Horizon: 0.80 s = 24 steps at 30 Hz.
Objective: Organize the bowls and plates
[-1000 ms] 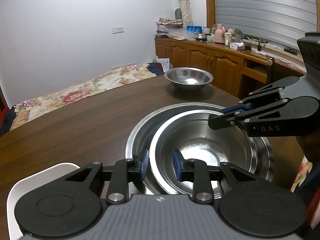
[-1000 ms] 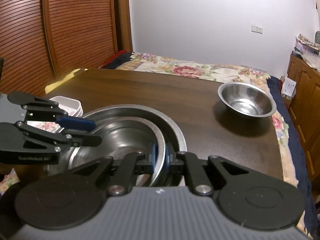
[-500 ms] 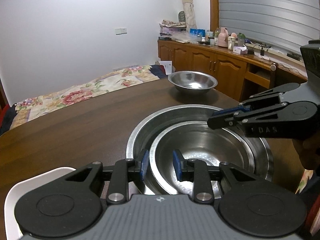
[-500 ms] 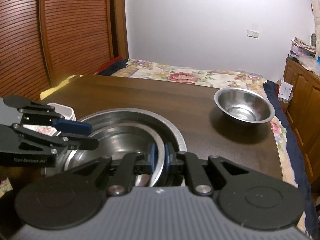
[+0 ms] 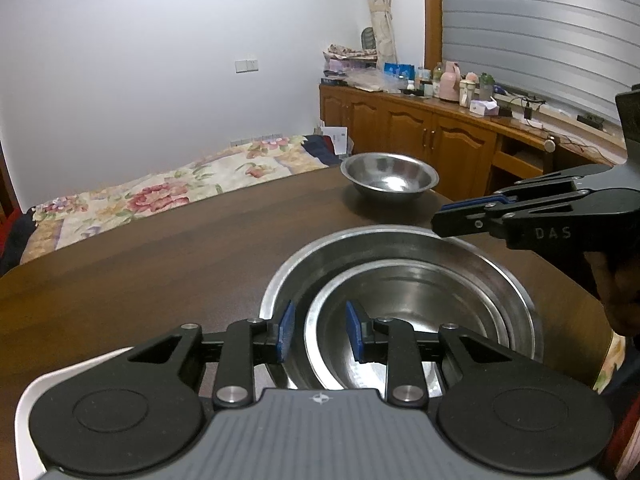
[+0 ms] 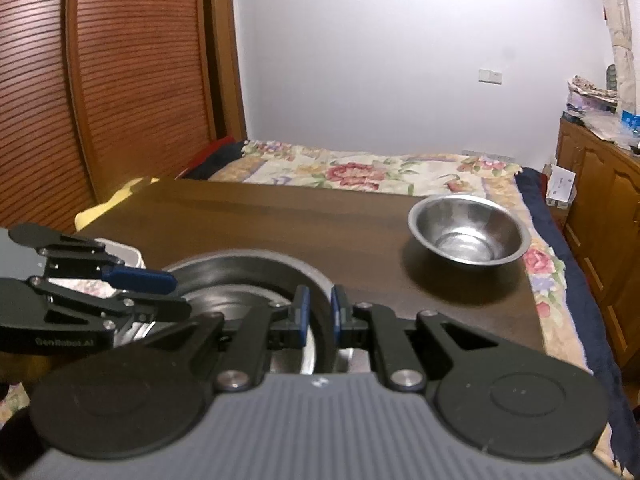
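Observation:
A large steel bowl (image 5: 360, 240) (image 6: 248, 258) sits on the dark wooden table (image 5: 160, 260), and a smaller steel bowl (image 5: 420, 300) (image 6: 232, 300) is nested in it. My left gripper (image 5: 320, 332) (image 6: 182, 296) is open; its blue pads straddle the nested bowl's near rim without touching it. My right gripper (image 5: 438, 222) (image 6: 319, 304) is shut, and I see nothing held. Its tips hover over the large bowl's far right rim. A third, small steel bowl (image 5: 390, 178) (image 6: 466, 232) stands alone near the table's far corner.
White dishes (image 5: 60, 380) (image 6: 128, 256) sit on the table beside the left gripper. A hand (image 5: 616, 280) holds the right gripper. Beyond the table lie a floral bed (image 6: 360, 168), a wooden cabinet (image 5: 440, 136) with bottles on it, and slatted wooden doors (image 6: 120, 80).
The nested bowl has sunk lower into the large bowl and settled level. My right gripper has come up off its rim and drawn back a little. The left gripper has stayed put.

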Each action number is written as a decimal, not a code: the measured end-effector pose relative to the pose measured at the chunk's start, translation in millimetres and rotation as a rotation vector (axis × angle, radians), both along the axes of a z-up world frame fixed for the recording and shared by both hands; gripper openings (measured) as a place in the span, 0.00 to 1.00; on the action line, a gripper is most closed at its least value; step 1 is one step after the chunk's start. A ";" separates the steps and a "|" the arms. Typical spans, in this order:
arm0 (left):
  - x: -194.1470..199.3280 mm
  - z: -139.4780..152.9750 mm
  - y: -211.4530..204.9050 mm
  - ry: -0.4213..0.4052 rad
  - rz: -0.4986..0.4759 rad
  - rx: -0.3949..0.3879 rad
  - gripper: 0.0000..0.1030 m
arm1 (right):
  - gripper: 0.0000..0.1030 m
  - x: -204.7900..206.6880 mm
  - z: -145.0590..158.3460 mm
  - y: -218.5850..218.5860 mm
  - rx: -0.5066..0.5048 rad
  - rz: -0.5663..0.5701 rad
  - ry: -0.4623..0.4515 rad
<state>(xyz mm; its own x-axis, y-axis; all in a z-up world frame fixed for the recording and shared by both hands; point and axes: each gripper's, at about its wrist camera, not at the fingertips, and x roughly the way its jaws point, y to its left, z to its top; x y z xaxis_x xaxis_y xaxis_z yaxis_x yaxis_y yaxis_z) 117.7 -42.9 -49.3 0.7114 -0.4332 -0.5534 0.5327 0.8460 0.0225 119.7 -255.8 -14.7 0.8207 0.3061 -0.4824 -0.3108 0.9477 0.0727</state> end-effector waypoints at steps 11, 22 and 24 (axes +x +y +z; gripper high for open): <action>12.9 16.9 -7.7 -0.036 -0.004 0.004 0.41 | 0.15 3.7 4.5 -17.9 0.025 -0.055 -0.026; 52.9 35.9 -30.6 -0.052 -0.027 0.015 0.57 | 0.51 21.8 8.8 -48.4 0.033 -0.137 -0.077; 59.0 37.7 -36.4 -0.051 -0.032 0.011 0.64 | 0.53 28.6 8.7 -55.1 0.031 -0.152 -0.084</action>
<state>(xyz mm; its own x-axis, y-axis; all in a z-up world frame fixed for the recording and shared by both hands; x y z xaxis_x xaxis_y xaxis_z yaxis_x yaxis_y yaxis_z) 176.7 -79.3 -11.5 0.7249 -0.4502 -0.5214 0.5575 0.8280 0.0600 148.3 -310.9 -6.1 0.8957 0.1888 -0.4027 -0.1701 0.9820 0.0820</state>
